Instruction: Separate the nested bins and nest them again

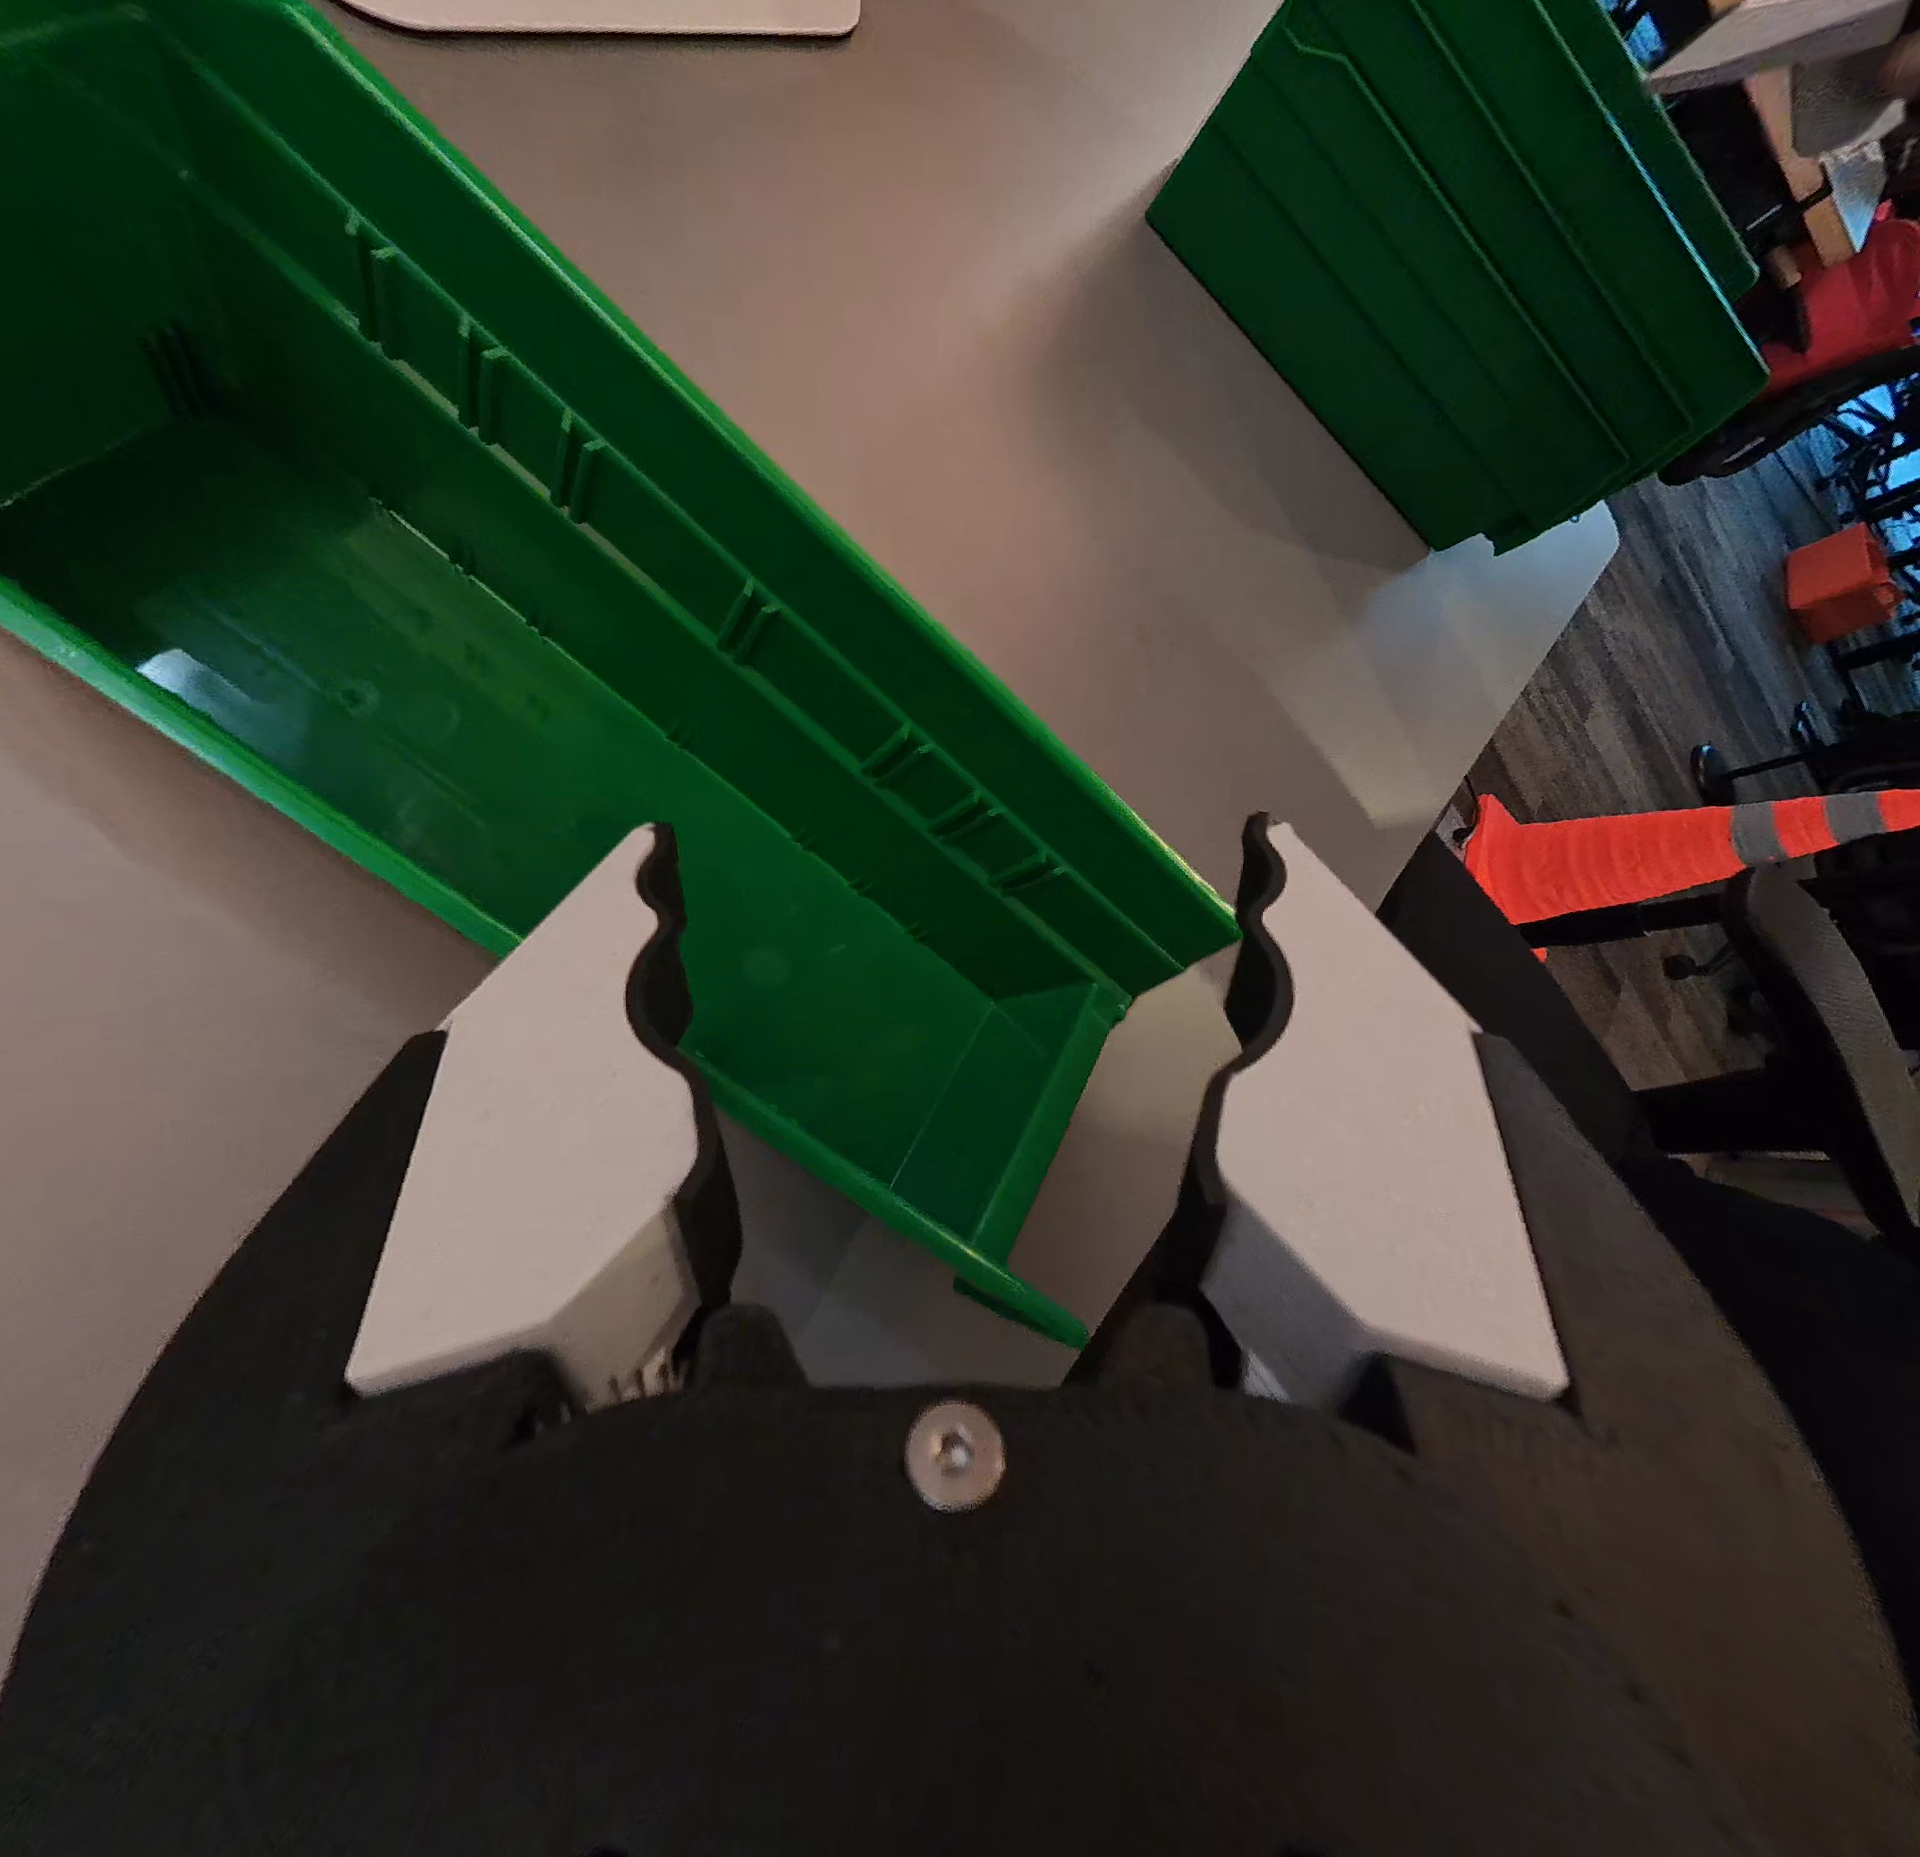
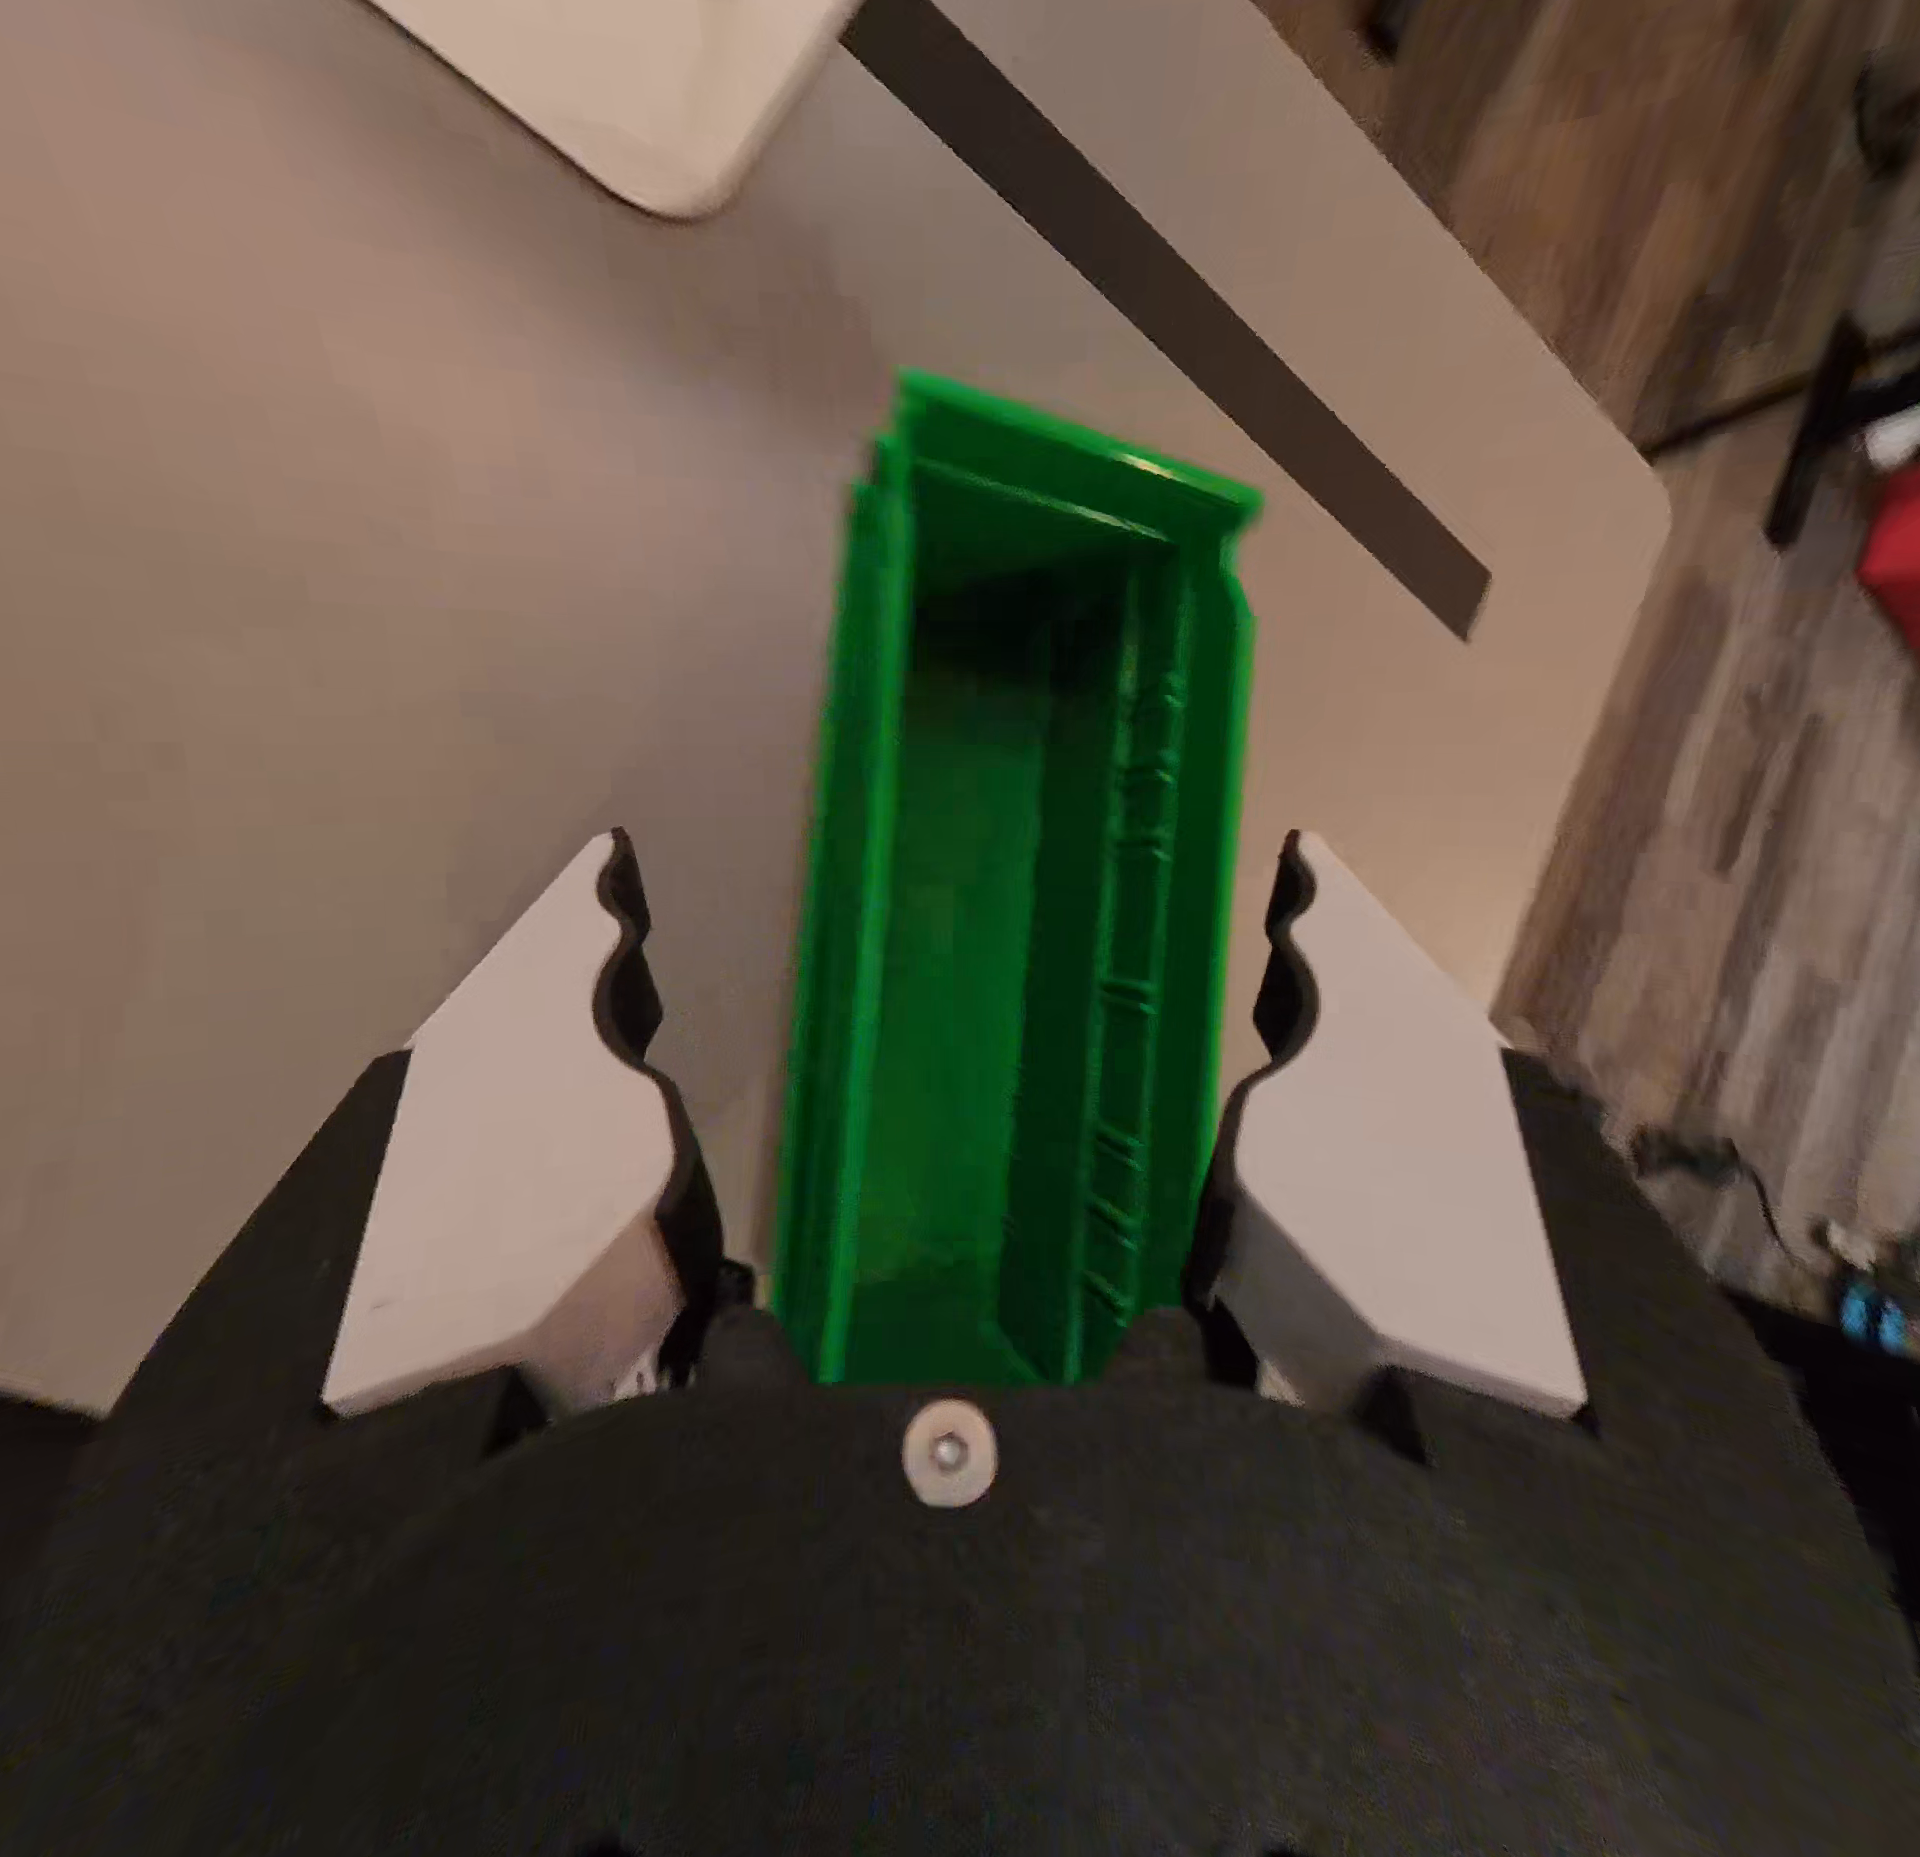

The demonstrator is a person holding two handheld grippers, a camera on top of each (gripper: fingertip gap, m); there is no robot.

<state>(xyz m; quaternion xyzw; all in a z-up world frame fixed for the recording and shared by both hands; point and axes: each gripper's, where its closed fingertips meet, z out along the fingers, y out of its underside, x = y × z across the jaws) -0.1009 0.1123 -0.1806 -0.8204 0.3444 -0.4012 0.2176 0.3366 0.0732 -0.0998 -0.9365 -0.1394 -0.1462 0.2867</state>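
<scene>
The left gripper (image 1: 956, 986) is held open over the near end of a long green bin (image 1: 540, 602) lying empty on the desk (image 1: 935, 301), probably to grasp its end wall. The right gripper (image 2: 951, 986) is likewise open above a stack of bins (image 2: 997, 872). Farther off, near the desk's edge, the stack (image 1: 1455, 249) is seen apart, awaiting renesting.

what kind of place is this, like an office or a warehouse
Probably an office or lab workspace: a pale smooth-topped desk holding long green plastic storage bins, black wheeled office chairs beyond, and grey wood-plank flooring.
</scene>
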